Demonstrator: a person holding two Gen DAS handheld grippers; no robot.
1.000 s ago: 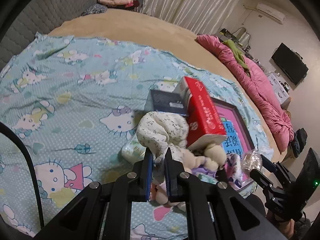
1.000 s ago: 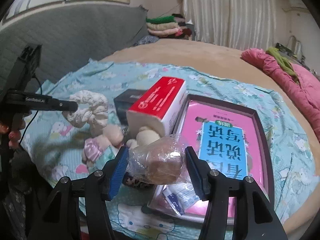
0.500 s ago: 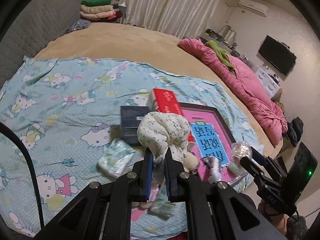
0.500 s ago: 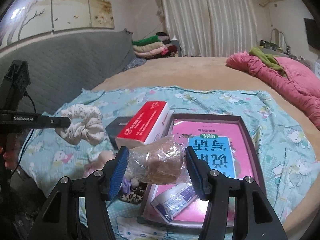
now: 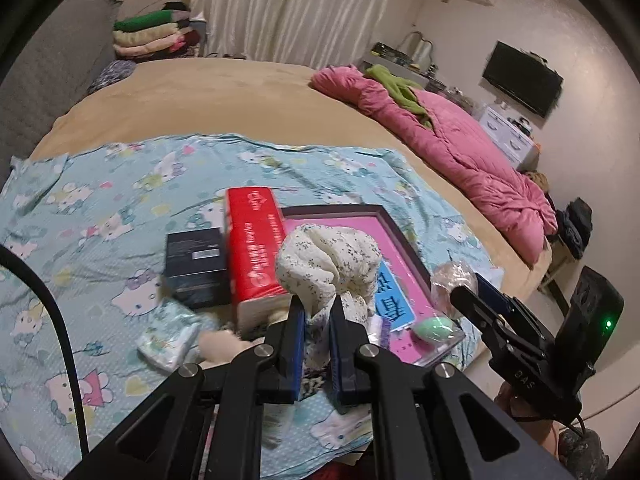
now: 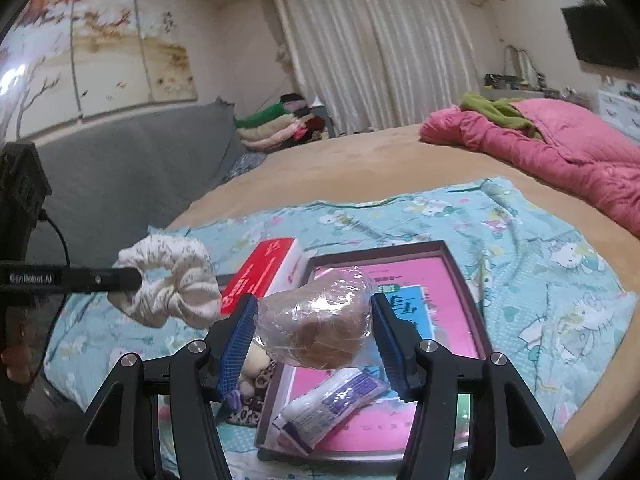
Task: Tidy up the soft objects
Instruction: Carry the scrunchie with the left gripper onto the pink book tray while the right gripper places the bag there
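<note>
Nearest the left wrist camera, the left gripper (image 5: 316, 312) is pinching a cream floral scrunchie (image 5: 328, 260), its jaws drawn tight together on a fold of the fabric while the rest of the ring is hanging free in the air; in the right wrist view the right gripper (image 6: 314, 322) is clamping a brown soft lump wrapped in clear plastic (image 6: 316, 320), jaws standing half apart with both pads pressing into the wrap.

Below both loads, a small white-and-purple packet (image 6: 332, 404) is lying in the dark-framed tray (image 6: 464, 280) on its pink sheet, and a plush toy (image 5: 218, 346) is poking out just beside the tray; a red tissue box (image 5: 254, 248) is leaning next to a dark box (image 5: 194, 266), all sitting on the cartoon-print sheet (image 5: 100, 216); further off, a pink quilt (image 5: 460, 160) is lying along the bed's far edge.

The risks look real: the plastic wrap is slick and crinkled, so the lump may be sliding out if the grip slackens; the scrunchie is held by a thin fold only, so a quick swing could be tugging it loose; with both grippers working close together, the dangling ring could be snagging the tissue box and tipping it.
</note>
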